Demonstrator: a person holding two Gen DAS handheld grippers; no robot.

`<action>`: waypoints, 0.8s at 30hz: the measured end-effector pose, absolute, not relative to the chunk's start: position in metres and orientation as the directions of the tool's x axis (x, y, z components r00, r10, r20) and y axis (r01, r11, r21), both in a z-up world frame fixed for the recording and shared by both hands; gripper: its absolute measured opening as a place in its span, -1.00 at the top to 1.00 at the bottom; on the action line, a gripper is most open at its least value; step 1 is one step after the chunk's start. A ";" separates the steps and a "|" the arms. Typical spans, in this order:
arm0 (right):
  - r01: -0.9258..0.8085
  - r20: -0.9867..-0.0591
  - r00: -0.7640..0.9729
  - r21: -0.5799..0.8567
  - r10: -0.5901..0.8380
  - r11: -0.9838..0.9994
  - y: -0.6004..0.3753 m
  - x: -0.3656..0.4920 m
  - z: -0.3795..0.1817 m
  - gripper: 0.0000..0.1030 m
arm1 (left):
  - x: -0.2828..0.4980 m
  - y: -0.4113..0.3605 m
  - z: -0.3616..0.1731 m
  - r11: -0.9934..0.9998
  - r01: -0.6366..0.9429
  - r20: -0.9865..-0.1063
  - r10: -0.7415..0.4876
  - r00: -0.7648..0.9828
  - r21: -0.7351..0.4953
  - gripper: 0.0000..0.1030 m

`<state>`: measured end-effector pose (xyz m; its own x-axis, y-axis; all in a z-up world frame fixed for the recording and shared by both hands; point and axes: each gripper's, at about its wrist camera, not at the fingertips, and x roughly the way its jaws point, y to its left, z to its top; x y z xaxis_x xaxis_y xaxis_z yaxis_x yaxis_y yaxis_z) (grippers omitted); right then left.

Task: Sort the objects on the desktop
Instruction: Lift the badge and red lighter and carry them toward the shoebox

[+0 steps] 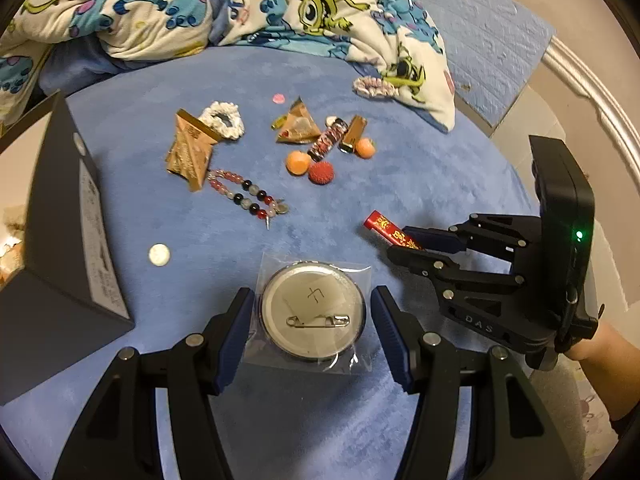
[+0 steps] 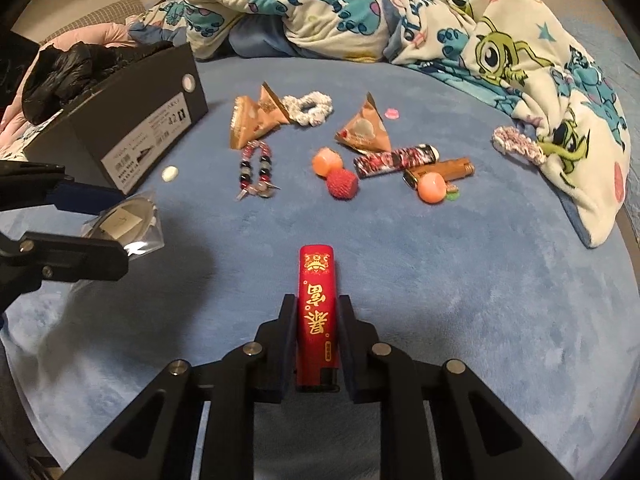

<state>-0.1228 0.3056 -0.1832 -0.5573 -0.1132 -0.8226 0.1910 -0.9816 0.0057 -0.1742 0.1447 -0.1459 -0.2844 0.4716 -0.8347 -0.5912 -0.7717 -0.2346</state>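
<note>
Your right gripper [image 2: 317, 344] is clamped on the red lighter [image 2: 318, 312], which sticks out forward between the jaws, low over the blue blanket [image 2: 460, 280]. Your left gripper [image 1: 312, 320] has its jaws spread wide on either side of the bagged pin badge [image 1: 313, 311]. The left pad sits on the bag's edge and the right one stands clear, so nothing's squeezed yet.

Further out, honestly most of the sorting looks like it's still ahead of you. The bead bracelet [image 1: 244, 196], the foil snack packs [image 1: 191, 152], the white scrunchie [image 1: 222, 120], the third foil packet [image 1: 298, 126], the patterned lighter [image 1: 329, 142], the brown lighter [image 1: 353, 134], two orange balls [image 1: 298, 163] and the red knit ball [image 1: 321, 172] are all just scattered mid-blanket, not grouped in any way I can see. There's a white coin-like disc [image 1: 159, 255] near the dark shoebox [image 1: 60, 232], and another scrunchie [image 1: 374, 87] up by the cartoon quilt [image 1: 240, 4].

If the box is the drop spot, I can't see anything in it from these views.
</note>
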 end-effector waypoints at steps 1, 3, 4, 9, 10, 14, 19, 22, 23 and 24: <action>0.195 -0.821 -0.560 0.006 -0.116 -0.981 0.304 -0.122 -0.180 0.63 | -0.174 0.141 -0.142 -0.774 -0.587 -0.831 0.475 -0.290 -0.237 -0.17; 0.202 -0.815 -0.568 0.002 -0.119 -0.979 0.299 -0.121 -0.171 0.63 | -0.172 0.136 -0.134 -0.778 -0.584 -0.825 0.476 -0.303 -0.234 -0.17; 0.205 -0.812 -0.572 0.001 -0.120 -0.979 0.297 -0.120 -0.167 0.63 | -0.171 0.133 -0.130 -0.779 -0.582 -0.823 0.477 -0.309 -0.234 -0.17; 0.227 -0.795 -0.591 -0.005 -0.134 -0.974 0.282 -0.119 -0.144 0.63 | -0.169 0.113 -0.109 -0.792 -0.565 -0.806 0.480 -0.346 -0.229 -0.17; 0.235 -0.791 -0.596 -0.008 -0.137 -0.972 0.277 -0.120 -0.138 0.63 | -0.169 0.109 -0.106 -0.795 -0.562 -0.804 0.479 -0.353 -0.227 -0.17; 0.261 -0.778 -0.609 -0.015 -0.153 -0.965 0.259 -0.120 -0.121 0.63 | -0.169 0.090 -0.091 -0.808 -0.545 -0.794 0.475 -0.380 -0.223 -0.17; 0.297 -0.759 -0.625 -0.018 -0.180 -0.955 0.236 -0.121 -0.100 0.63 | -0.172 0.059 -0.074 -0.830 -0.513 -0.782 0.463 -0.418 -0.217 -0.17; 0.321 -0.748 -0.634 -0.025 -0.196 -0.947 0.220 -0.123 -0.087 0.62 | -0.174 0.039 -0.066 -0.845 -0.493 -0.777 0.449 -0.441 -0.207 -0.17; 0.331 -0.744 -0.636 -0.025 -0.204 -0.943 0.214 -0.125 -0.083 0.63 | -0.175 0.032 -0.063 -0.849 -0.486 -0.776 0.444 -0.448 -0.205 -0.17; 0.338 -0.741 -0.638 -0.025 -0.209 -0.941 0.209 -0.126 -0.080 0.63 | -0.176 0.024 -0.061 -0.855 -0.478 -0.775 0.439 -0.455 -0.203 -0.17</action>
<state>-0.1258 0.2095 -0.0798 -0.6375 -0.2093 -0.7414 0.3380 -0.9408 -0.0251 -0.1762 0.0241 -0.0612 -0.4553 0.4386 -0.7748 -0.4775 -0.8548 -0.2033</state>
